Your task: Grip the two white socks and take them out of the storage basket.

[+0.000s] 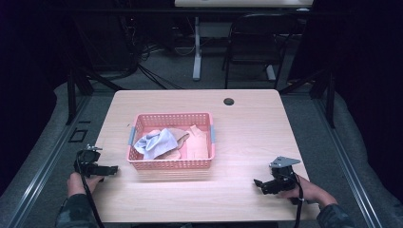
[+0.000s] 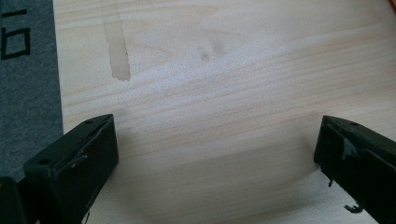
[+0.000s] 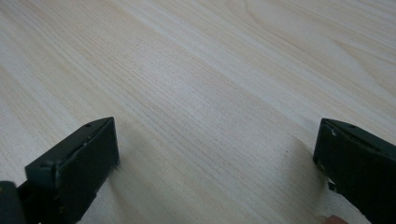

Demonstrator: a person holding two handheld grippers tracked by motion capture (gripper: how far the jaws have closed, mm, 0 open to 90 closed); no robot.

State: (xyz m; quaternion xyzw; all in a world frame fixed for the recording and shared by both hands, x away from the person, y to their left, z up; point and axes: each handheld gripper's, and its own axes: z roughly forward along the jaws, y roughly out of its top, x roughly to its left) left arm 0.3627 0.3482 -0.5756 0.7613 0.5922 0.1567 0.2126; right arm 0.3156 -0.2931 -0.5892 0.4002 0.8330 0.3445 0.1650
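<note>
Pink mesh basket point(image 1: 171, 164) holds crumpled blue-grey and perhaps tan cloths point(image 1: 157, 142).

Dim, dark-edged high view; bright, soft-shadowed gripper views.

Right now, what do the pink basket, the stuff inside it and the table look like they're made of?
The basket looks like moulded plastic: pink, with lattice walls full of small holes and grey handles at the ends. The cloths inside look like soft fabric, one bluish-white and others tan or peach, judging by their crumpled folds. The table looks like pale wood or wood-look laminate, matte, with straight grain lines.
</note>
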